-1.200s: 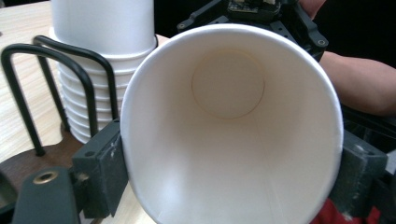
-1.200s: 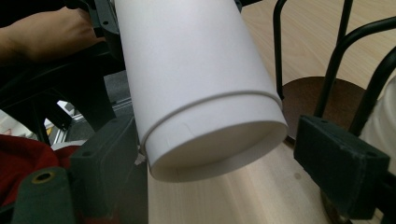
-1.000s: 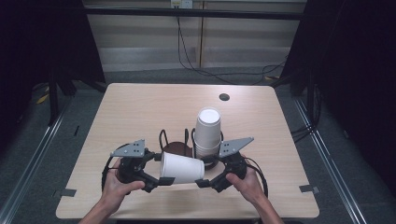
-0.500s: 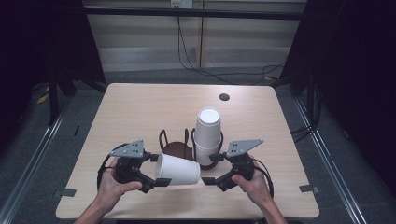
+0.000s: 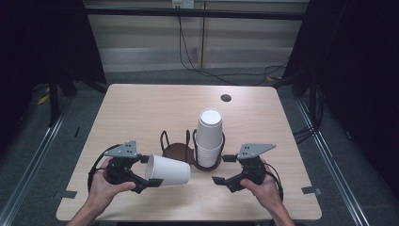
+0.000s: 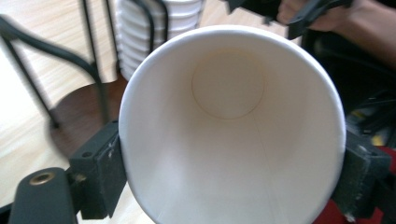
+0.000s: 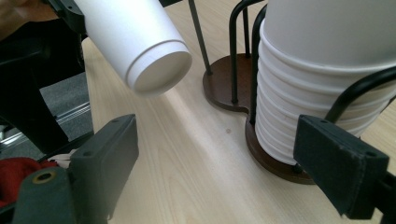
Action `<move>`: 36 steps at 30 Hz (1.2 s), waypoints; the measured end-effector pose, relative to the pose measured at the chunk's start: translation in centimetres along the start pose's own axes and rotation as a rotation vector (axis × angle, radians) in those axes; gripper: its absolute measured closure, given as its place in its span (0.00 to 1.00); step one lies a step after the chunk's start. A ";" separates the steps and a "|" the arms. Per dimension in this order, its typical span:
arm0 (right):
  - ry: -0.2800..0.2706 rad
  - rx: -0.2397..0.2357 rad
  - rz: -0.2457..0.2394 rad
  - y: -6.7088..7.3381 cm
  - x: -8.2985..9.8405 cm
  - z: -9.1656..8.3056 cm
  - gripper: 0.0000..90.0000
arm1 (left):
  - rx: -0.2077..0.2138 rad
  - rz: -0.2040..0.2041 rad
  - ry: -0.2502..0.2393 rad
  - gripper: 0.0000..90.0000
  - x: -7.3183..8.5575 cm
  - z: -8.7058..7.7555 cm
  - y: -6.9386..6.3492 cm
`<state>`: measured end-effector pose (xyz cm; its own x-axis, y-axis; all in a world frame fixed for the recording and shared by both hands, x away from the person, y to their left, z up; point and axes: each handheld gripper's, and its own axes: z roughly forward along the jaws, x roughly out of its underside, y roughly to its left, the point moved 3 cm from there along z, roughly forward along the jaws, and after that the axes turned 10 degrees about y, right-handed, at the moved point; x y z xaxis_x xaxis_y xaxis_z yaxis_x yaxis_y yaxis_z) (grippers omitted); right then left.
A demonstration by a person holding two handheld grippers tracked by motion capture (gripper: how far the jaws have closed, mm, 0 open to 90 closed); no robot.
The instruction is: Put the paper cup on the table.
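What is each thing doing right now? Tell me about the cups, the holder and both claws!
Single cup: on its side, empty, held in the left claw.
Cup stack: upside down in the holder's right ring.
Holder: left ring empty.
Right claw: open, holding nothing.

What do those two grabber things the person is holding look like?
Both are black. The left gripper and the right gripper each carry a flat grey three-cornered plate on top with small dark holes in it. Each has two chunky black jaws with squared pads. A black cable loops from each. The forearms show no sleeves.
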<state>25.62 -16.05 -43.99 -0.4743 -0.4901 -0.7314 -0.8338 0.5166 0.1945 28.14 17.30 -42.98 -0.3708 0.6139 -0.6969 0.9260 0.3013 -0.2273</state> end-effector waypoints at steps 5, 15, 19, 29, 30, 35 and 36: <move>0.009 -0.004 0.001 0.0 0.1 0.2 0.16 | -0.001 -0.010 0.035 0.16 0.6 -0.4 0.3; 0.019 0.007 0.009 -0.1 0.4 0.2 0.16 | -0.061 -0.049 0.040 0.15 1.9 -3.3 1.5; 0.016 0.010 0.009 -0.2 0.4 0.1 0.16 | -0.071 -0.084 0.033 0.15 3.0 -4.4 2.3; 0.018 0.006 0.011 -0.2 0.4 0.4 0.16 | -0.133 -0.133 0.063 0.16 3.9 -7.1 3.6; 0.018 0.006 0.011 -0.2 0.4 0.4 0.16 | -0.139 -0.133 0.068 0.16 3.9 -7.5 3.8; 0.018 0.009 0.012 -0.3 0.4 0.3 0.16 | -0.168 -0.134 0.104 0.16 3.5 -8.3 4.5; 0.018 0.009 0.013 -0.3 0.4 0.3 0.16 | -0.171 -0.139 0.108 0.16 3.5 -8.4 4.7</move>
<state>25.72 -16.21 -44.53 -0.4898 -0.4959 -0.7171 -0.8252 0.5291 0.1978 30.63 26.94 -40.78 -0.5075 0.6295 -0.5883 0.8437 0.5018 -0.1909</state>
